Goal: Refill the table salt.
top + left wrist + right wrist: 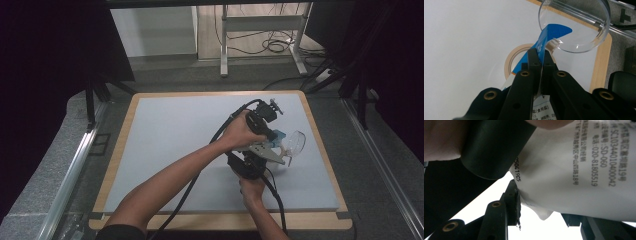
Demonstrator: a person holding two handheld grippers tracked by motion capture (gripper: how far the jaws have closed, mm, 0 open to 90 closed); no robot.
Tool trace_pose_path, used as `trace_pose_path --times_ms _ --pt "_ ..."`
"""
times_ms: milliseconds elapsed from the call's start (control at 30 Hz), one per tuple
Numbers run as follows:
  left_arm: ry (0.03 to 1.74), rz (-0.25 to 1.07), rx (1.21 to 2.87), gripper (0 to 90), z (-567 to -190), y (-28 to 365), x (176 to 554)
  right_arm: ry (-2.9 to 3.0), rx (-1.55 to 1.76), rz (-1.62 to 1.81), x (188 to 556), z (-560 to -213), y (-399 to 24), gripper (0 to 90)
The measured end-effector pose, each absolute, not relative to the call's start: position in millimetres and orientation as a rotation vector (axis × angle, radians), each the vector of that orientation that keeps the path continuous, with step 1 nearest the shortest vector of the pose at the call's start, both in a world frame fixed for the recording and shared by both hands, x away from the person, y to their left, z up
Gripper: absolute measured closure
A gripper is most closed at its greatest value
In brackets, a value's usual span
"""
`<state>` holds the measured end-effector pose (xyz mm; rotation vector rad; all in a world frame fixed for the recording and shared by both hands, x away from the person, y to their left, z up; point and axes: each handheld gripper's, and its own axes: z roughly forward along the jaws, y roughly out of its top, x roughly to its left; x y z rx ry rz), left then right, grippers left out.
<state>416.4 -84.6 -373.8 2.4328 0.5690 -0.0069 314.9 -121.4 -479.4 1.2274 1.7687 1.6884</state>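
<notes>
The bag (544,42), blue at the top and white with print lower down, hangs tilted with its torn corner over the rim of the clear dish (579,27). My left gripper (539,53) is clamped tight on its blue upper part. My right gripper (541,202) pinches the bag's white bottom (579,170) between half-closed jaws. A tape roll (510,62) lies on the grey mat (175,135) just behind the bag.

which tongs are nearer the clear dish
Left. The left tongs pinch the blue packet right at the clear dish rim; the right tongs hold the packet's far end, farther back.
</notes>
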Motion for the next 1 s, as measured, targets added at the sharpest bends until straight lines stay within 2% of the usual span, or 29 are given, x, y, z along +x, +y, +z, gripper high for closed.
trace_pose_path --times_ms 1000 --pt "0.571 -0.006 2.435 90.0 -373.5 -84.4 417.1 1.763 1.221 1.689 315.0 -478.5 -121.1 56.7"
